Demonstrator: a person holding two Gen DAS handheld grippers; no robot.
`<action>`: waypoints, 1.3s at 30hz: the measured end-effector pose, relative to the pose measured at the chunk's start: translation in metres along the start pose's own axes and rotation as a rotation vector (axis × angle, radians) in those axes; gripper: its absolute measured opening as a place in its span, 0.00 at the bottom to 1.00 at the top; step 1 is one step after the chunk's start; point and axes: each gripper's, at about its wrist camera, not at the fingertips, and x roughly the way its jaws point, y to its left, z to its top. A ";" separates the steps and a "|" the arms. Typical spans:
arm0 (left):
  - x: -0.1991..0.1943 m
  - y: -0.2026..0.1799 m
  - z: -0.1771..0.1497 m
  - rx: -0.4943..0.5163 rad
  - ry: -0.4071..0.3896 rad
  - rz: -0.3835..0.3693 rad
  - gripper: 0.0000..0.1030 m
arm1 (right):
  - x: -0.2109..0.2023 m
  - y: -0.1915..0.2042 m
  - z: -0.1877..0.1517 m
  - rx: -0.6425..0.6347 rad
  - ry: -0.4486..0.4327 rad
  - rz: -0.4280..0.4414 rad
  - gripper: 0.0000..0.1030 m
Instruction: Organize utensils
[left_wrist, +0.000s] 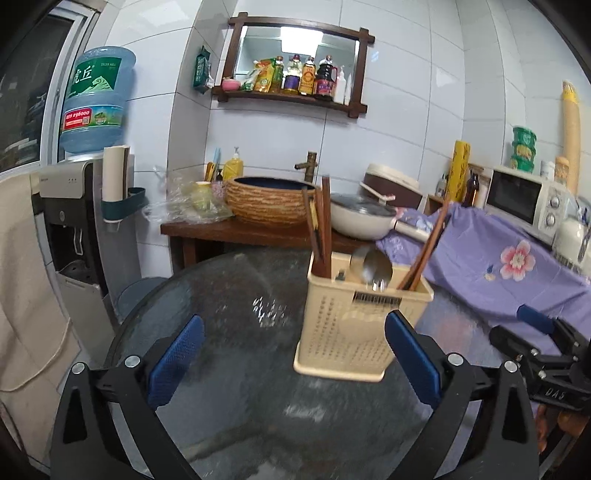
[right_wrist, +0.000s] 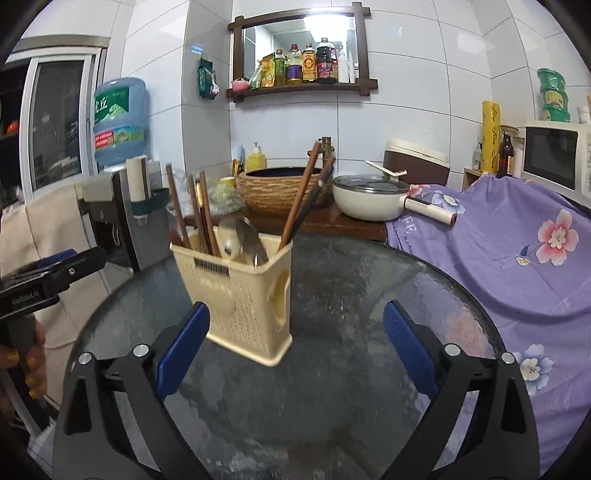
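A cream perforated utensil holder (left_wrist: 354, 317) stands on the round glass table (left_wrist: 229, 295). It holds brown chopsticks (left_wrist: 318, 225) and metal spoons (left_wrist: 375, 267). My left gripper (left_wrist: 295, 354) is open and empty, just in front of the holder, its right pad beside the holder's front corner. In the right wrist view the holder (right_wrist: 243, 291) stands left of centre with chopsticks (right_wrist: 301, 195) and spoons (right_wrist: 251, 243) in it. My right gripper (right_wrist: 295, 350) is open and empty, with its left pad near the holder's base.
Behind the table is a wooden stand with a woven basin (left_wrist: 269, 201) and a white lidded pan (right_wrist: 373, 199). A purple flowered cloth (right_wrist: 517, 251) covers a counter at the right with a microwave (left_wrist: 524, 199). A water dispenser (left_wrist: 85, 221) stands at the left.
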 end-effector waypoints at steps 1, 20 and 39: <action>-0.005 0.000 -0.010 0.011 -0.003 0.019 0.94 | -0.005 0.000 -0.012 0.002 0.000 0.001 0.94; -0.115 -0.015 -0.125 0.067 0.008 0.061 0.94 | -0.136 0.040 -0.134 0.001 -0.001 0.041 0.94; -0.193 -0.023 -0.151 0.038 -0.061 0.056 0.94 | -0.230 0.072 -0.155 -0.016 -0.143 0.056 0.94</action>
